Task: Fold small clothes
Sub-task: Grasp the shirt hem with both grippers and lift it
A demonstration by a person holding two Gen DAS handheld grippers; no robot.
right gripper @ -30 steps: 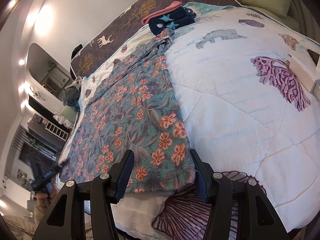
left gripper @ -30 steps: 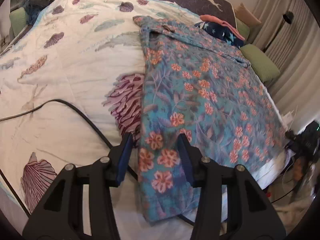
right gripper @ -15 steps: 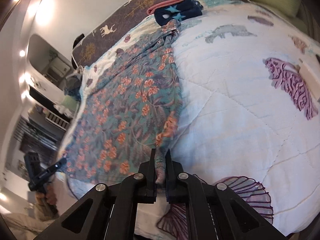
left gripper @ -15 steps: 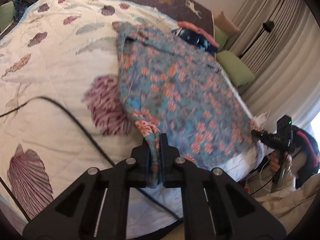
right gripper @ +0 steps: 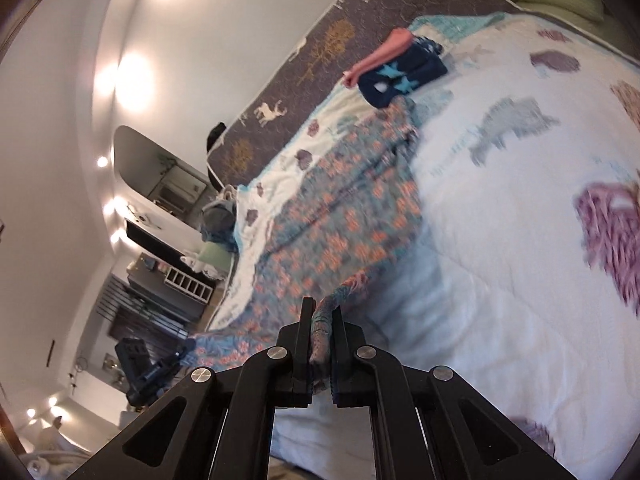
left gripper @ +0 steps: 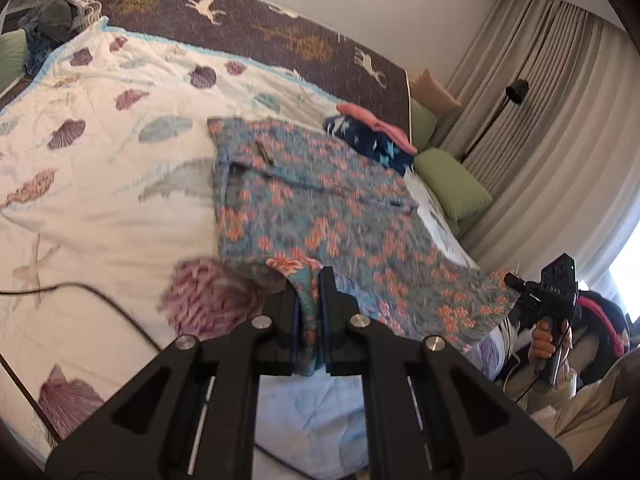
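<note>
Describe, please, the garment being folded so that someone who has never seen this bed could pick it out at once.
Start at the white quilt printed with purple shells that covers the bed. On it lies the floral garment, spread wide, its two near corners pinched by the left hand-held gripper and the right hand-held gripper. Unlike the folded navy star-print and pink clothes beyond it, it is teal with orange flowers.

The only lettering sits on the black handheld device [left gripper: 557,285] at the far right in the left wrist view, too small and blurred to read. Nothing else carries text.
</note>
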